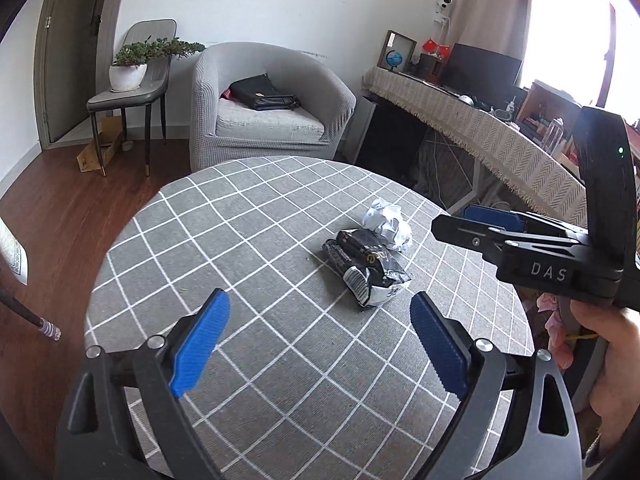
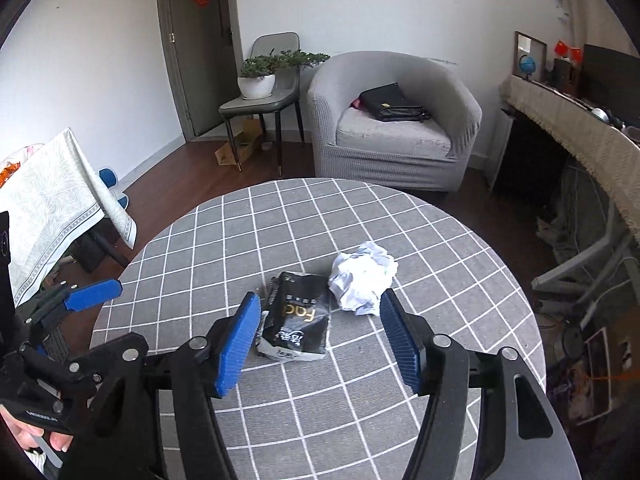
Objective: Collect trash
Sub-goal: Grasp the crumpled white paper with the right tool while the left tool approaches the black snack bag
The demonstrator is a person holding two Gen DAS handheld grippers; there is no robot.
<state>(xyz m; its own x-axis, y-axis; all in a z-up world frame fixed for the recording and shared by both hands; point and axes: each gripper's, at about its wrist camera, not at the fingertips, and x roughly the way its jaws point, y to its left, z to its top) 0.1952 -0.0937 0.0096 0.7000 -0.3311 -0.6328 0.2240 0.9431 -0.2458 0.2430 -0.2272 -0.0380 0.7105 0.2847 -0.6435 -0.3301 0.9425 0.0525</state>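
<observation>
A crumpled black snack packet lies on a round table with a grey checked cloth. A ball of crumpled white paper rests against its far side. My left gripper stands open and empty over the cloth, short of the packet. My right gripper is open too. In its own view the packet shows in the gap between its blue pads, which do not press on it. The left gripper shows at the left edge of the right wrist view.
Beyond the table stands a grey armchair with a black bag on its seat. A chair bears a potted plant. A long cloth-covered desk runs along the right. Another draped table stands at the left.
</observation>
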